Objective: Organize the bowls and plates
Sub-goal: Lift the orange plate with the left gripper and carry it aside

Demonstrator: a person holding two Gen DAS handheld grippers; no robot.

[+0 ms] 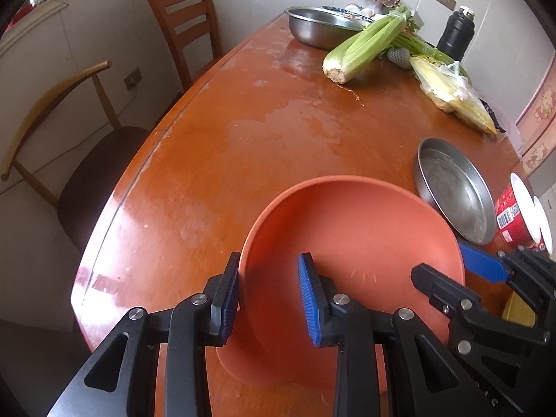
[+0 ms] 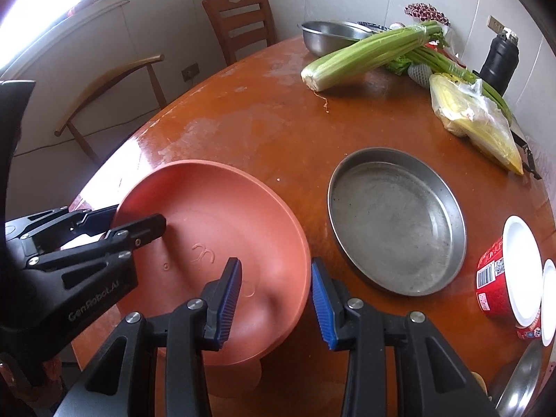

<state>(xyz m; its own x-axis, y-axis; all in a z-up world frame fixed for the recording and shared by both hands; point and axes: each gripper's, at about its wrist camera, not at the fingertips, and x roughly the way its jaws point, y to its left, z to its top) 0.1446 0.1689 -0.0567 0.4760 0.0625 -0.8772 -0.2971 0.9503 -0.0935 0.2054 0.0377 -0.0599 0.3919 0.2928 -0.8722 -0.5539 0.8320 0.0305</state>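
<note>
A terracotta-coloured bowl [image 1: 354, 239] sits tilted on the wooden table [image 1: 226, 146], also in the right wrist view [image 2: 215, 222]. My left gripper [image 1: 269, 299] is open, its fingers straddling the bowl's left rim, one outside and one inside. My right gripper [image 2: 276, 299] is open and straddles the bowl's right rim; it also shows in the left wrist view [image 1: 462, 271]. The left gripper shows in the right wrist view [image 2: 135, 220]. A shallow steel plate [image 2: 396, 219] lies flat just right of the bowl.
At the back stand a steel basin [image 1: 319, 26], celery [image 1: 365, 43], bagged corn [image 1: 451, 93] and a black flask [image 1: 457, 33]. Red instant-noodle cups [image 2: 510, 274] stand at the right edge, with a steel rim [image 2: 521, 382] below. Two chairs [image 1: 187, 24] stand left.
</note>
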